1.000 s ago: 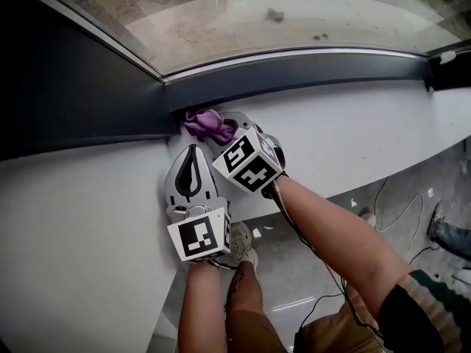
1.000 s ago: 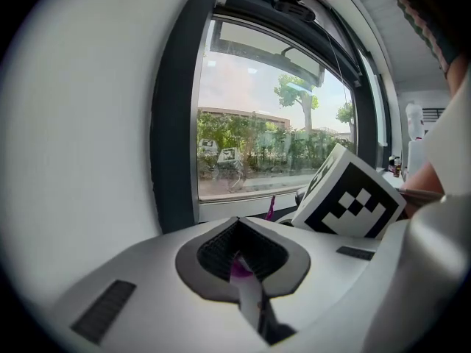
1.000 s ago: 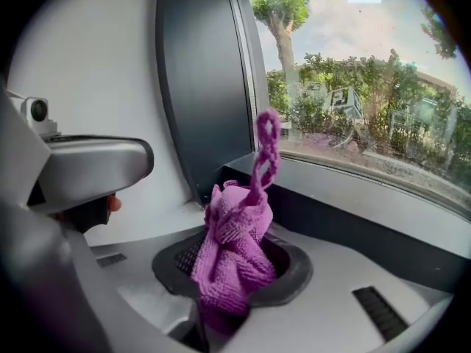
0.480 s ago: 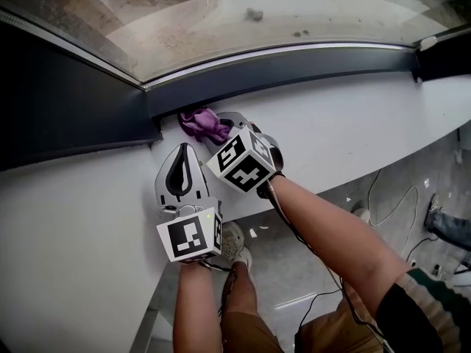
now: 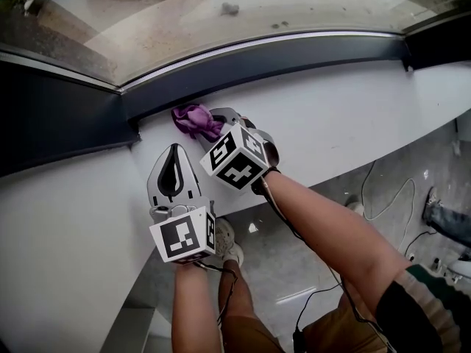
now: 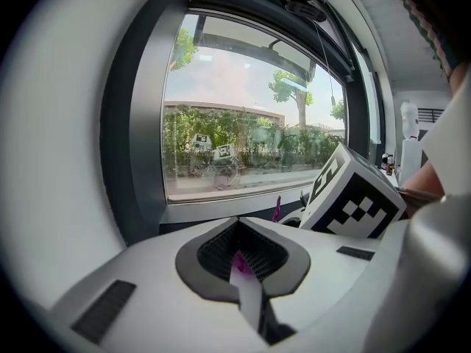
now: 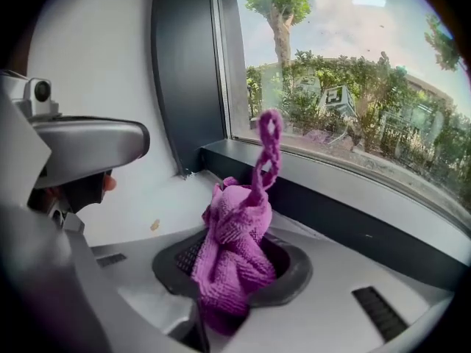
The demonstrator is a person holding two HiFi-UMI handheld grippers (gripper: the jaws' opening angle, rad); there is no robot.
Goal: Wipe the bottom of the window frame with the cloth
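White underneath and dark grey ahead: parking the left gripper (image 5: 175, 151) on the sill (image 5: 331, 131), just short of the window frame's bottom rail (image 5: 280, 63) near its left end, jaws clenched together, with only a sliver of purple showing in the slit, too small to place.

Further right along the rail, pinching the purple cloth (image 5: 193, 119) in the right gripper (image 5: 213, 126), jaws clamped on a knotted wad with a twisted loop sticking up, and pressing that wad at the foot of the rail, seemingly touching it.

Probably risking a thin wipe from here: with the cloth bunched so tightly, meeting the rail with only a small patch and skipping dirt. Also risking the wad working loose while dragging rightwards along the rail, or the hard gripper shell scraping the rail's surface if tilting too low.

Finding no brand, label or readable writing anywhere by the rail; seeing only black-and-white square patterns on the marker cubes (image 5: 184, 235).
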